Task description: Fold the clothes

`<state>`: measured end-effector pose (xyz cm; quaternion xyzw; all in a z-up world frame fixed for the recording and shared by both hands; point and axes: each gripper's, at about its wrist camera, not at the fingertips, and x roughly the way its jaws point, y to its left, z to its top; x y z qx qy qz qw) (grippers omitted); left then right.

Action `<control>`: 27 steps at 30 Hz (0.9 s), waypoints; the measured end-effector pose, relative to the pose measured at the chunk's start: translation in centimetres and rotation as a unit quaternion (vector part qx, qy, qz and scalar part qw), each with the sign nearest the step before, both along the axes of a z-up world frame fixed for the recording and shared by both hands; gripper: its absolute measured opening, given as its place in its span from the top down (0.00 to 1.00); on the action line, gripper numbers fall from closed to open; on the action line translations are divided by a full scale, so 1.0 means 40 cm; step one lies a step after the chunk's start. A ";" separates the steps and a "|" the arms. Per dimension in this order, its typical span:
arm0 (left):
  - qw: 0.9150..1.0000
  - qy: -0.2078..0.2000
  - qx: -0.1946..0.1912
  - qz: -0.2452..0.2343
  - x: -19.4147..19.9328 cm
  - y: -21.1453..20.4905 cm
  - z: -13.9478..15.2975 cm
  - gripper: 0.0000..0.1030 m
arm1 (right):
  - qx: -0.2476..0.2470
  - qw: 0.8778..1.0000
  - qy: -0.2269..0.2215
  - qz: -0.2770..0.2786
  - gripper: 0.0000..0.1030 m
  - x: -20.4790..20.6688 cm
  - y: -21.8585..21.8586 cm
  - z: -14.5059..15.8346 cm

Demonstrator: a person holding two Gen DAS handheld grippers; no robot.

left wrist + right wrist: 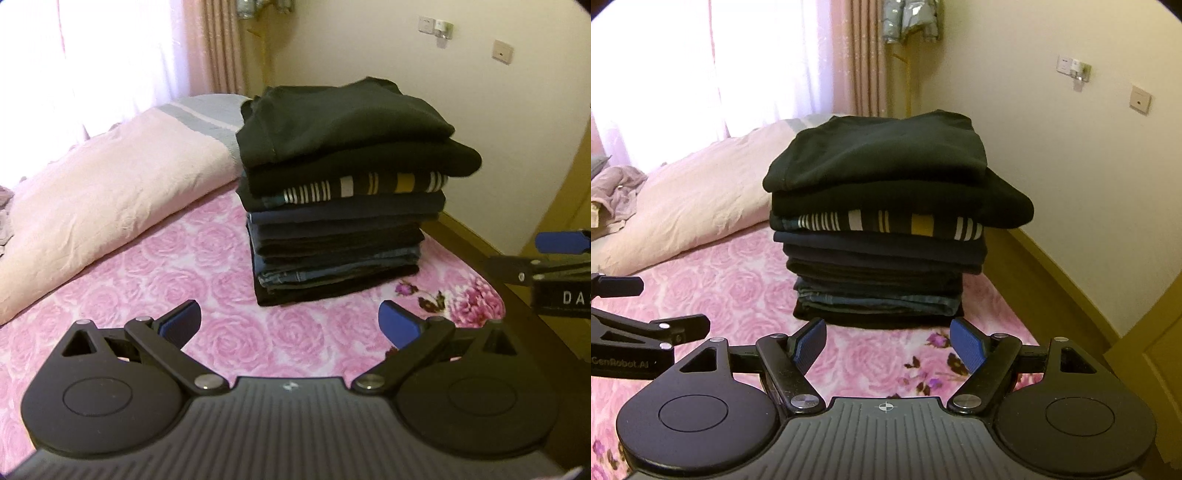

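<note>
I've got both tools, left tool [290, 323] and right tool [888, 347], wide and empty just short of the tall stack of dark folded clothes [882, 221] on the pink rose-print bed [738, 295], right tool squarer on.

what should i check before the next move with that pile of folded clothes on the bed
1. Left hand-held gripper open and empty: ok.
2. Right hand-held gripper open and empty: ok.
3. Both clear of the pile of folded clothes: ok.
4. Pile square: not ok, the top black garment and the one under it overhang on the wall side.
5. Pile fully on the pink floral bedspread: ok.
6. Another garment waiting to be folded: cannot tell.
</note>
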<state>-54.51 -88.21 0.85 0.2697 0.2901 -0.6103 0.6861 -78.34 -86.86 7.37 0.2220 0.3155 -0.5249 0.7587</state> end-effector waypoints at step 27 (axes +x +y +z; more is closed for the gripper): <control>0.999 0.023 0.022 0.010 -0.040 -0.038 0.001 0.03 | -0.006 1.000 -0.010 0.000 0.25 -0.054 -0.017 0.015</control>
